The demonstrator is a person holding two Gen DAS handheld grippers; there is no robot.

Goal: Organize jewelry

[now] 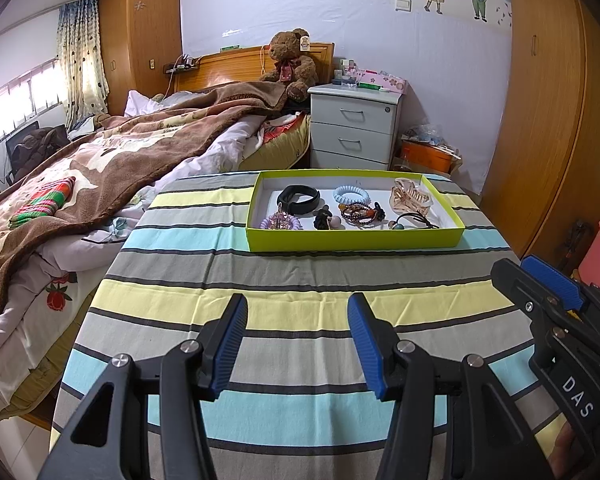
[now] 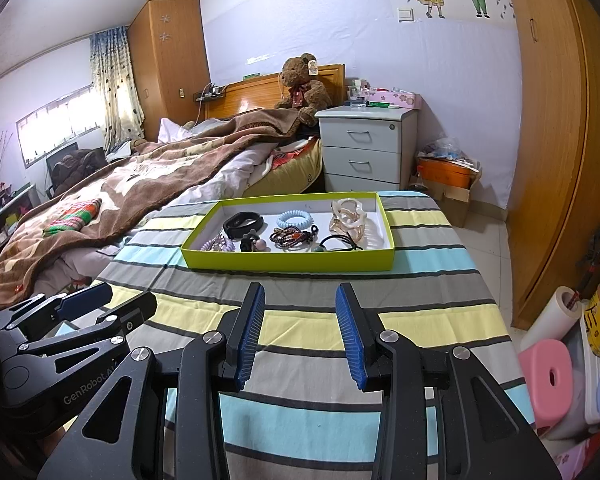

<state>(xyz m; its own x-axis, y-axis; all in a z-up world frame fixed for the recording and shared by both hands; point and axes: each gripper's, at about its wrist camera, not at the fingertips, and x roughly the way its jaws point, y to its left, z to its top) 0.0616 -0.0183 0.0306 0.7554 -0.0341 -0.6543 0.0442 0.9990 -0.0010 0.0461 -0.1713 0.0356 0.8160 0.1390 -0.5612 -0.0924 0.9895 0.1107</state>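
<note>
A lime-green tray (image 1: 352, 242) (image 2: 288, 261) rests at the far end of the striped table. Inside it lie a black band (image 1: 299, 199) (image 2: 243, 222), a pale blue coil tie (image 1: 351, 194) (image 2: 296, 219), a beaded bracelet (image 1: 360, 213) (image 2: 290, 237), a clear hair claw (image 1: 411, 196) (image 2: 350, 214), a purple coil tie (image 1: 281, 222) (image 2: 219, 245) and a black elastic (image 2: 338, 242). My left gripper (image 1: 298, 322) (image 2: 80, 300) is open over the near part of the table, nothing between its fingers. My right gripper (image 2: 300, 312) (image 1: 540, 276) is open too, beside the left one, well short of the tray.
The table wears a striped cloth (image 1: 292, 280) (image 2: 420, 300). A bed with a brown blanket (image 1: 100, 168) runs along the left. A white nightstand (image 1: 354, 128) and an orange box (image 1: 426, 156) stand behind the table. Wooden wardrobe (image 2: 560, 140), pink stool (image 2: 548, 380) on the right.
</note>
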